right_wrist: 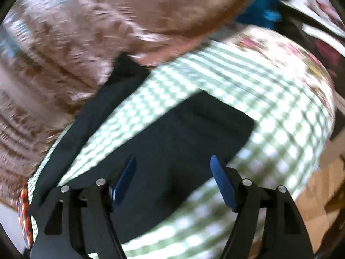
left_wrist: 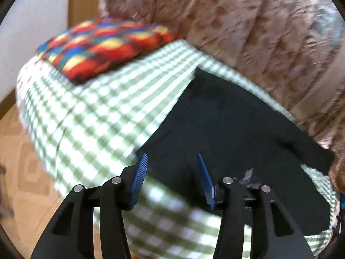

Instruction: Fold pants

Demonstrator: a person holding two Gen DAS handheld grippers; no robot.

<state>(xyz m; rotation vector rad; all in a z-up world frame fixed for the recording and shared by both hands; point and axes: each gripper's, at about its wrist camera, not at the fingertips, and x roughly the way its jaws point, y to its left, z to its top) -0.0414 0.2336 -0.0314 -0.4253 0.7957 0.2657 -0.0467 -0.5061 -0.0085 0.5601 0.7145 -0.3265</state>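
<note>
Dark pants [left_wrist: 226,129] lie flat on a green-and-white checked sheet [left_wrist: 90,116], one leg [right_wrist: 86,116] running off toward a brown patterned blanket [left_wrist: 237,21] heaped along the bed's far side. A bright multicoloured cushion [left_wrist: 103,45] rests on the sheet near the pants, a floral cover [right_wrist: 301,64] shows at the other end, and patterned tan flooring [left_wrist: 25,168] lies beyond. Above the cloth, the left gripper [left_wrist: 172,172] and right gripper [right_wrist: 174,172] both have blue jaws apart, holding nothing.

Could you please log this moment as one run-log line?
left gripper: open, empty | right gripper: open, empty | dark pants: on checked cloth
</note>
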